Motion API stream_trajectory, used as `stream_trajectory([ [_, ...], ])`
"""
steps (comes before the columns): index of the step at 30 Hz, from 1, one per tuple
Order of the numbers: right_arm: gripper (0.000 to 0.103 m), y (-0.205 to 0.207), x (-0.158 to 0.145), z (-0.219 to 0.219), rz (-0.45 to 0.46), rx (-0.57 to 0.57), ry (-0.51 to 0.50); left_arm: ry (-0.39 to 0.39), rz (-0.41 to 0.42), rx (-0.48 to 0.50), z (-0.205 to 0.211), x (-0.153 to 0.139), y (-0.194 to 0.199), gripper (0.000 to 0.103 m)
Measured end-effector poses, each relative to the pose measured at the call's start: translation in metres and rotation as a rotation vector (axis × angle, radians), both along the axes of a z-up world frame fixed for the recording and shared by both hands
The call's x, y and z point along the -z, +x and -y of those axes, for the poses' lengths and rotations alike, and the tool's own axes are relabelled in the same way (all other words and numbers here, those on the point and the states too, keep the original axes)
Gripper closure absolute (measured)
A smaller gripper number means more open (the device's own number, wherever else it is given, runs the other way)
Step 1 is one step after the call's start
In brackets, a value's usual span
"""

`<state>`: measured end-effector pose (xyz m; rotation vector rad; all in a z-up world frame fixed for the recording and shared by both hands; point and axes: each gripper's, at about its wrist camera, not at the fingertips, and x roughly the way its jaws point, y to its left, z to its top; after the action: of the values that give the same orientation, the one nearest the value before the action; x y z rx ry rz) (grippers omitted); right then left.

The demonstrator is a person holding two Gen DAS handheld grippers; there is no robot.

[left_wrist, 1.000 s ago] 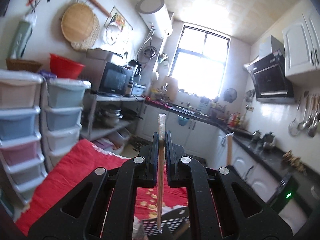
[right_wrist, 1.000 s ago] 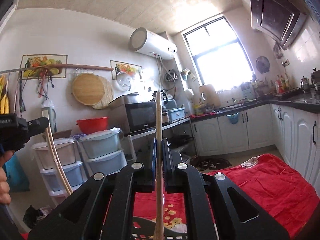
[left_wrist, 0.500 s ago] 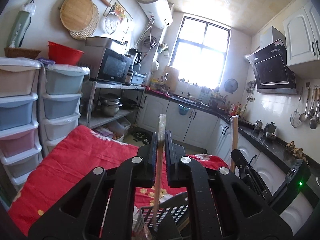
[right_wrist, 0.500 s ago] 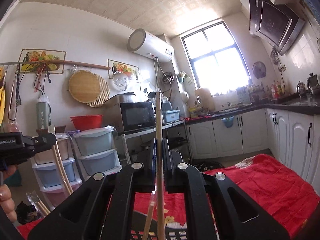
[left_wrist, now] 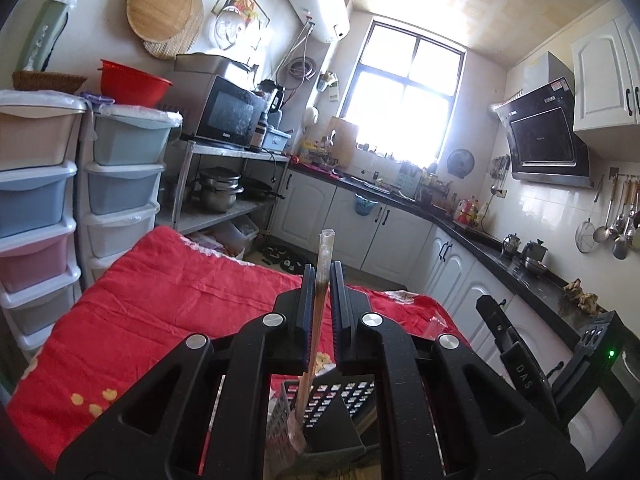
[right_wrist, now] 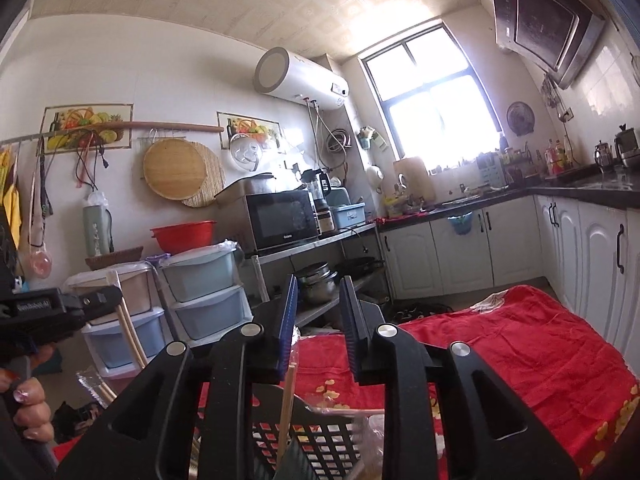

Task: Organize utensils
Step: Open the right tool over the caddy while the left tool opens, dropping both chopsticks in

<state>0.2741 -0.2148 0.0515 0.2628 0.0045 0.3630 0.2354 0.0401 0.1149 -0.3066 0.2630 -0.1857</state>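
Observation:
My left gripper (left_wrist: 322, 280) is shut on a pair of wrapped chopsticks (left_wrist: 316, 312), held upright with the lower end inside a black slotted utensil basket (left_wrist: 340, 408). My right gripper (right_wrist: 319, 292) is open and empty. A wooden chopstick (right_wrist: 286, 408) stands loose in the basket (right_wrist: 316, 448) just below its left finger. The left gripper (right_wrist: 80, 304) with its chopsticks (right_wrist: 130, 332) shows at the left of the right wrist view. The right gripper's body (left_wrist: 516, 360) shows at the right of the left wrist view.
The basket stands on a table covered by a red flowered cloth (left_wrist: 140, 304) (right_wrist: 520, 352). Stacked plastic drawers (left_wrist: 48, 200) stand to the left. A metal shelf with a microwave (right_wrist: 280, 220) and white cabinets (right_wrist: 580, 248) lie beyond.
My right gripper has opened and let go of its chopstick, which now stands in the basket. My left gripper has tilted lower, and its chopsticks reach into the basket.

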Motion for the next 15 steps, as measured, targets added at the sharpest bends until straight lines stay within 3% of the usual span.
stream_trajectory([
  [3,0.076,-0.004,-0.002,0.006,-0.016,-0.003,0.0,0.005,-0.006,0.006,0.001,0.002,-0.002,0.097],
  [6,0.068,-0.007,-0.003,0.01,-0.048,-0.01,-0.004,0.008,-0.022,0.02,0.003,0.003,-0.004,0.076],
  [11,0.068,-0.014,0.0,0.015,-0.102,-0.039,-0.012,0.008,-0.042,0.037,0.004,0.006,-0.01,0.072],
  [15,0.065,-0.021,-0.001,0.016,-0.13,-0.06,-0.027,0.002,-0.05,0.049,0.003,0.004,-0.018,0.056],
])
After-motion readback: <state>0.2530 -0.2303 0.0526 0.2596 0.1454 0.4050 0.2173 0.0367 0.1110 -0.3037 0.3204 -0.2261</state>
